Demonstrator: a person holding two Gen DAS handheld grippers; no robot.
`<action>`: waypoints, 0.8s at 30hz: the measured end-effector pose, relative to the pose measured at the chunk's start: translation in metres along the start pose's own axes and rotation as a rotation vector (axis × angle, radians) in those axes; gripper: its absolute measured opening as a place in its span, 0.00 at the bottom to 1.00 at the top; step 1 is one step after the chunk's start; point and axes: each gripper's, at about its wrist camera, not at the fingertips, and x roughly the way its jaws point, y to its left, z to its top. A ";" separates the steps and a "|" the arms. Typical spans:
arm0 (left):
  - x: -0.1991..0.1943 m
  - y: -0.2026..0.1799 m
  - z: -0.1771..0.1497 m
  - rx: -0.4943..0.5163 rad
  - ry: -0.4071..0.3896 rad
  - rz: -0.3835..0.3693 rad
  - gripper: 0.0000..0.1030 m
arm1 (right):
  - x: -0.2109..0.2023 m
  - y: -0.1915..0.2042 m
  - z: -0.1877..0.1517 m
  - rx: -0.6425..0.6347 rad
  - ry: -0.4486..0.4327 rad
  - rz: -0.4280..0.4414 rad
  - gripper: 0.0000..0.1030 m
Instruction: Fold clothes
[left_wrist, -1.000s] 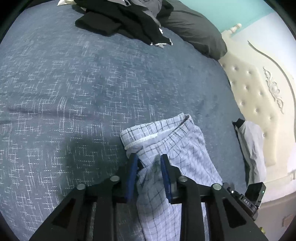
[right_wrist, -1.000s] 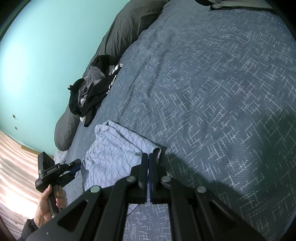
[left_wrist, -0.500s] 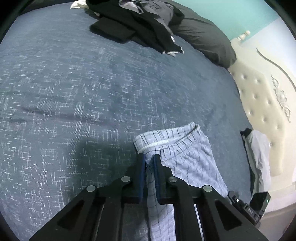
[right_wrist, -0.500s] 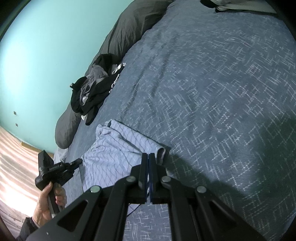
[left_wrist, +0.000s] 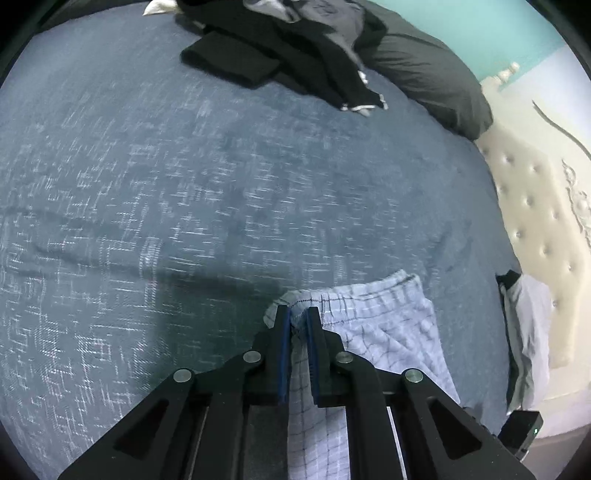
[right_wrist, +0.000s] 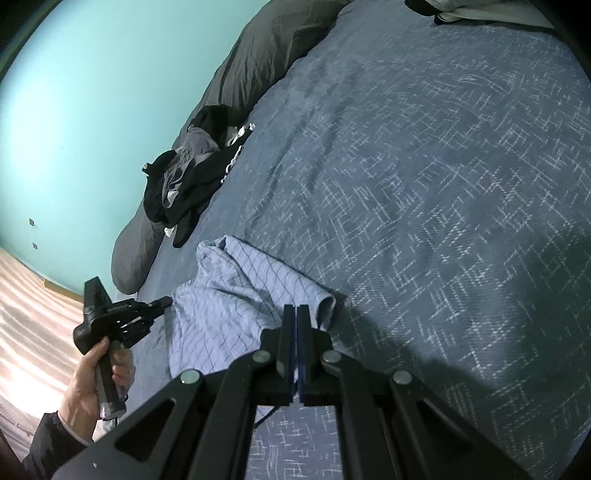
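Light blue plaid shorts (left_wrist: 388, 325) lie rumpled on the blue bedspread (left_wrist: 184, 203). My left gripper (left_wrist: 298, 310) is shut on a bunched fold at the shorts' waistband, with cloth pinched between its blue pads. In the right wrist view the same shorts (right_wrist: 229, 295) spread leftward from my right gripper (right_wrist: 295, 306), which is shut on their near hem edge. At the shorts' far side the left gripper (right_wrist: 164, 302) bites the cloth, held by a person's hand (right_wrist: 88, 384).
A heap of dark clothes (left_wrist: 295, 44) rests against a long grey pillow (left_wrist: 424, 81) at the far edge. A cream tufted headboard (left_wrist: 535, 229) stands at the right, with a grey garment (left_wrist: 528, 332) beside it. The teal wall (right_wrist: 92, 110) backs the bed.
The left gripper's jaws have closed onto the shorts' waistband, and it has slid forward over the bed toward the dark heap. The right gripper stays shut and still.
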 end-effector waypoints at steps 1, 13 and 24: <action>0.000 0.001 0.000 0.005 -0.005 0.003 0.09 | -0.001 0.000 0.000 0.001 -0.001 -0.001 0.01; 0.000 0.008 -0.007 0.002 0.022 -0.060 0.42 | -0.004 -0.002 -0.001 0.010 -0.005 0.005 0.01; -0.015 -0.029 -0.009 0.092 -0.076 -0.001 0.48 | -0.005 -0.002 -0.001 0.022 -0.015 0.012 0.01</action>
